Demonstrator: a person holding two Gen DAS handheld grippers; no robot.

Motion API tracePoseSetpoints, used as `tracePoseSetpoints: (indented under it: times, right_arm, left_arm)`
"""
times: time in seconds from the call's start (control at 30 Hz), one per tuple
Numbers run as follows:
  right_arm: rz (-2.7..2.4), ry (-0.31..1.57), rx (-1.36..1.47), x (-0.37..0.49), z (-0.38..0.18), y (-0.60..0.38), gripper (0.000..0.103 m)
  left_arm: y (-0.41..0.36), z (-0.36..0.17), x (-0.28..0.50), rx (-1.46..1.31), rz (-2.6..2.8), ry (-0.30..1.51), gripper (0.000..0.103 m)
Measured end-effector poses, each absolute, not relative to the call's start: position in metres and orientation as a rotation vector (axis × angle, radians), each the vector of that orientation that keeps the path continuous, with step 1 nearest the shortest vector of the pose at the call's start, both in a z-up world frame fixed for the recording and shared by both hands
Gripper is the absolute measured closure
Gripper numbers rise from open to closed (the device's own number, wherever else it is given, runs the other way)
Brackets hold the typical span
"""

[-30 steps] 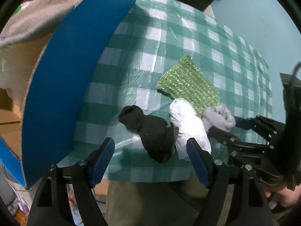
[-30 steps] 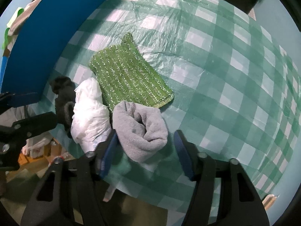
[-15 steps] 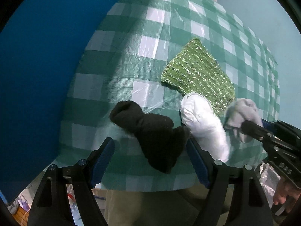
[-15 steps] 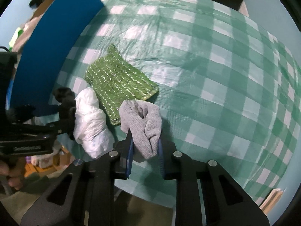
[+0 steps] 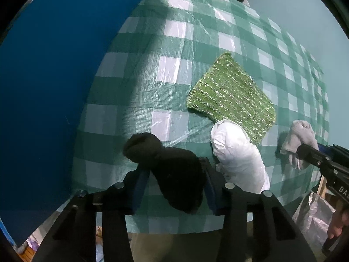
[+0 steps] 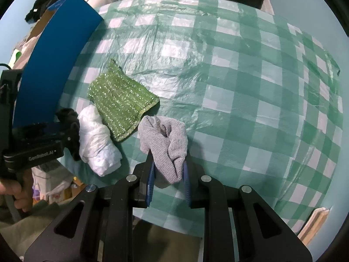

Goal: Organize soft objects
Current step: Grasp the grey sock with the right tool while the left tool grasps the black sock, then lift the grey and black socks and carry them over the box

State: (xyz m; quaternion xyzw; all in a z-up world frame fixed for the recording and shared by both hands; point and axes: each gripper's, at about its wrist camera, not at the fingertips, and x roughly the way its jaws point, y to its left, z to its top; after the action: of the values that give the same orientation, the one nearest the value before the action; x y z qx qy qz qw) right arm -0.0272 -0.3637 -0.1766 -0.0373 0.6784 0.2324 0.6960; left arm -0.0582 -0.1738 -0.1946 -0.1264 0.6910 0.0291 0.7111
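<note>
Vs a second back: left gripper (image 5: 174, 185) no longer wide, jaws closing around black sock (image 5: 172, 170), pads at its sides. Right gripper (image 6: 168, 172) now clamped on grey sock (image 6: 165, 139), lifted off checked cloth (image 6: 240, 87). White crinkly bundle (image 5: 237, 157) beside glittery green knit square (image 5: 231, 96), both on cloth.

**Soft cloth on glossy plastic**

The checked tablecloth (image 6: 240, 87) is glossy, wrinkled plastic. The green cloth (image 6: 122, 104) is rough knit with glittery thread. The grey sock (image 6: 168, 142) is matt, ribbed knit; the black sock (image 5: 174, 174) matt; the white bundle (image 5: 237, 159) crinkly.
</note>
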Motion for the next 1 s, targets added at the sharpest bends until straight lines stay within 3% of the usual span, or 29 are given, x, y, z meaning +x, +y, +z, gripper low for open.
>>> tracePoseSetpoints:
  times: [1.0]
  right_arm:
    - [0.579,1.38,-0.072,-0.017,-0.099,-0.331,0.083]
  left_arm:
    - [-0.16,-0.089,-0.064,-0.175,-0.007,1.332,0.058]
